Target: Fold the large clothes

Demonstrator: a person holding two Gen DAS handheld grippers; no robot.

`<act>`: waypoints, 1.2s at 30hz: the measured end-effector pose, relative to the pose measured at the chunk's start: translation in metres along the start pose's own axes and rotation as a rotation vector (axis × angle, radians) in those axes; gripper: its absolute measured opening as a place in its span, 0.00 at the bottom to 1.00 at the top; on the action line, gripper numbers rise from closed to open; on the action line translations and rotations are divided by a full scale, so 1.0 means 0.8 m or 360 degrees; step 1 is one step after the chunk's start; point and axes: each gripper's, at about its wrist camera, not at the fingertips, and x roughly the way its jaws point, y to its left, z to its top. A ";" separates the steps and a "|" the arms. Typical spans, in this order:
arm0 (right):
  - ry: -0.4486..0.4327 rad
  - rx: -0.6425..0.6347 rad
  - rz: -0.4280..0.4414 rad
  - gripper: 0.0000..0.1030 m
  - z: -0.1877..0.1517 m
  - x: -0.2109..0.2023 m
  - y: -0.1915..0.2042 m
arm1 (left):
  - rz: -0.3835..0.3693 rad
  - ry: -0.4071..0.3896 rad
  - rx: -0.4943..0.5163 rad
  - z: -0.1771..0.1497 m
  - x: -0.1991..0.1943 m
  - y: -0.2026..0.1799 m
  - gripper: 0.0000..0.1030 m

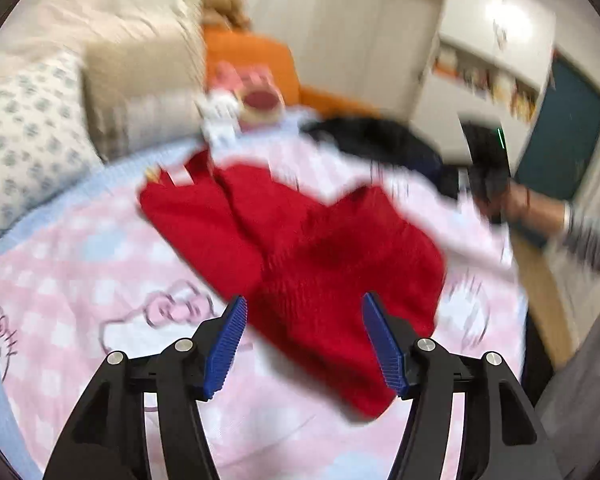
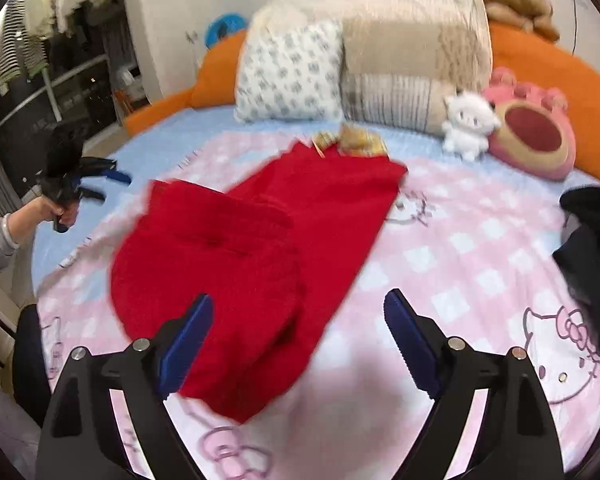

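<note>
garment (image 2: 236,264) on blanket (image 2: 460,248) | pillows (image 2: 288,76) behind | plush toys (image 2: 470,124) right of pillows

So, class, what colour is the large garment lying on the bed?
Bright red garment, shown best in the right wrist view, on the pink checked blanket.

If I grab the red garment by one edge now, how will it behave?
The red garment looks like soft knit and lies creased and partly folded over itself, so it will probably droop and unfold when lifted. Pushed, it would likely bunch on the pink blanket rather than slide.
</note>
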 end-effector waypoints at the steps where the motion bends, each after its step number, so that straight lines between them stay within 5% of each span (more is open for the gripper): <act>1: -0.0066 -0.0056 -0.0006 0.58 -0.001 -0.014 0.017 | 0.0001 -0.0036 -0.0018 0.007 -0.008 -0.009 0.64; 3: -0.0116 -0.0123 -0.0038 0.25 0.002 -0.020 0.045 | 0.0057 -0.0081 -0.0020 0.019 -0.012 -0.039 0.86; 5: -0.0081 -0.0054 -0.0075 0.16 0.006 -0.009 0.068 | 0.0147 -0.0133 -0.0017 0.027 -0.002 -0.076 0.90; 9: -0.0073 0.0323 0.0070 0.10 0.012 0.039 0.080 | 0.0346 -0.0143 -0.0077 0.035 0.065 -0.145 0.90; 11: -0.0152 0.0374 0.0016 0.10 0.017 0.052 0.085 | 0.0509 -0.0146 -0.0039 0.034 0.109 -0.171 0.90; 13: -0.0242 0.0456 -0.0035 0.10 0.019 0.064 0.085 | 0.0478 -0.0174 -0.0098 0.030 0.132 -0.176 0.90; 15: -0.0280 0.0504 -0.0084 0.10 0.023 0.080 0.082 | 0.0494 -0.0147 -0.0165 0.030 0.164 -0.166 0.90; 17: -0.0276 0.0484 -0.0210 0.10 0.027 0.098 0.076 | 0.0634 -0.0060 -0.0211 0.030 0.198 -0.144 0.90; 20: -0.0150 0.0500 -0.0393 0.05 0.021 0.133 0.047 | 0.0642 0.0020 -0.0333 0.021 0.229 -0.104 0.91; 23: 0.0013 0.0549 -0.0382 0.05 -0.004 0.174 0.019 | 0.0613 0.0140 -0.0365 0.007 0.270 -0.081 0.92; 30: -0.0003 0.0501 -0.0408 0.05 -0.006 0.176 0.018 | 0.0604 0.0159 -0.0401 0.018 0.268 -0.071 0.93; 34: -0.0114 0.0462 -0.0355 0.07 0.005 0.133 0.029 | 0.0498 0.0023 -0.0487 0.025 0.216 -0.086 0.93; 36: -0.0146 0.0440 -0.0396 0.11 0.008 0.112 0.032 | 0.0592 -0.0037 -0.0441 0.029 0.190 -0.095 0.93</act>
